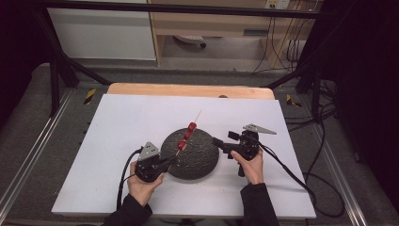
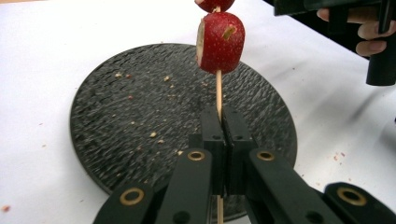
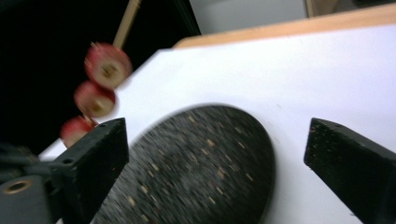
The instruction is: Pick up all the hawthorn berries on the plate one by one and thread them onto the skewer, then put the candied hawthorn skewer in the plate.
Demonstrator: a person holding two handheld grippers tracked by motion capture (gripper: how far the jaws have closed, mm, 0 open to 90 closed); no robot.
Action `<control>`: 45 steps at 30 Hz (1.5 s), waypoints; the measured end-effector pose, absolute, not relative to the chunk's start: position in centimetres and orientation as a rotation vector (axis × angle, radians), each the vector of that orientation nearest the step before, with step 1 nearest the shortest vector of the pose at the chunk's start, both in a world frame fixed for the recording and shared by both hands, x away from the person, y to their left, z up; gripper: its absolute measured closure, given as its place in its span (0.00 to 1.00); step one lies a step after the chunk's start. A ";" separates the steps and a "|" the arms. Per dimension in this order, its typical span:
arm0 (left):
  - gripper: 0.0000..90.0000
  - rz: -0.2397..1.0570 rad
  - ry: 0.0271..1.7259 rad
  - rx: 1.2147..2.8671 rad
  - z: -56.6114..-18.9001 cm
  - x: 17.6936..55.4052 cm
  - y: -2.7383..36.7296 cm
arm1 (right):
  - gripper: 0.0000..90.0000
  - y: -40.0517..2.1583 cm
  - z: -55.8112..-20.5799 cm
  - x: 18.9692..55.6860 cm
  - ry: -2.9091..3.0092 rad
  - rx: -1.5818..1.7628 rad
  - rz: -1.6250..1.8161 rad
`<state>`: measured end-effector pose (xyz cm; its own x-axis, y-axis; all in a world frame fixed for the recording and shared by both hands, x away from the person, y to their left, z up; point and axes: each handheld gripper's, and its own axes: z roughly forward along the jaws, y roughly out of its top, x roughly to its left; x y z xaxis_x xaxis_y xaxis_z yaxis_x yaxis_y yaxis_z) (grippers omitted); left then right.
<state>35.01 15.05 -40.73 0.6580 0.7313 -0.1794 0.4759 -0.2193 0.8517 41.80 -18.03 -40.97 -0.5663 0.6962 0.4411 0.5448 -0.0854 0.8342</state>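
One skewer [image 1: 188,134] with three red fruit pieces [image 1: 187,134] pinched by left gripper [image 1: 173,161], right gripper [image 1: 215,141] spread, one black plate [image 1: 200,157]

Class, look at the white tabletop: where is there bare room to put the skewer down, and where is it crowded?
Bare: the white board left of and behind the black plate, and its right end beyond the right gripper. Crowded: around the plate, where the left gripper holds the skewer.
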 end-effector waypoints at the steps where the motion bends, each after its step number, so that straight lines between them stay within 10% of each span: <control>1: 0.99 0.319 0.953 1.878 -40.7 35.0 15.2 | 0.05 -18.4 -41.2 41.7 2.053 1.386 1.705; 45: 0.98 0.278 1.052 2.238 -41.5 38.8 14.0 | 0.02 -25.6 -45.7 36.1 2.344 1.215 1.304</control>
